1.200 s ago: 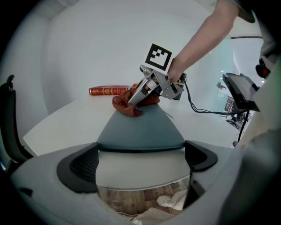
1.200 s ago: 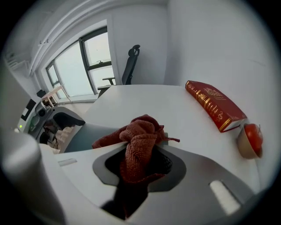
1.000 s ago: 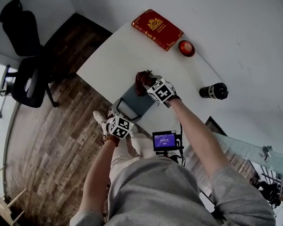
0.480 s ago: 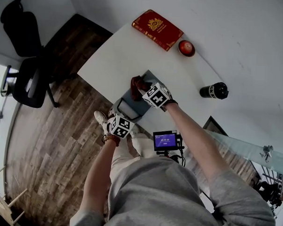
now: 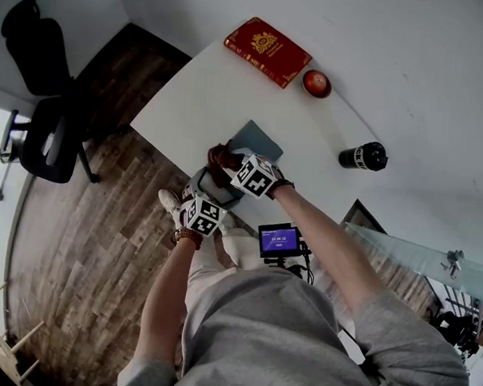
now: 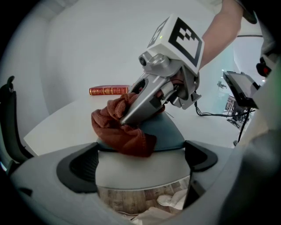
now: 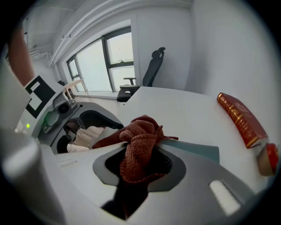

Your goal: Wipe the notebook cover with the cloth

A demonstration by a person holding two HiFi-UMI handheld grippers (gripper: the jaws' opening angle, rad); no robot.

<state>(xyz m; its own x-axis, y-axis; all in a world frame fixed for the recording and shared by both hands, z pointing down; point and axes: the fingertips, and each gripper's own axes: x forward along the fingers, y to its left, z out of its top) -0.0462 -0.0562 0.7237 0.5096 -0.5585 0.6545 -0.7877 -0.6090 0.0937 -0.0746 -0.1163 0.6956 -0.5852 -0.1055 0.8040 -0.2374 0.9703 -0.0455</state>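
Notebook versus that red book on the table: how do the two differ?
The notebook is plain grey-blue; the red book has gold decoration on its cover. The notebook looks thin, the red book thicker. The notebook lies at the near edge with the cloth held on it by the right claw; the red book lies untouched at the far corner beside an apple. Both lie flat on the white table.

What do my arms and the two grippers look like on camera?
The left gripper and the right gripper have pale grey shells with black-padded jaws. Each carries a white cube printed with black square markers. The right one shows silvery metal along its jaws and a black cable trailing behind. The person wears a grey short-sleeved shirt and a band on the left wrist.
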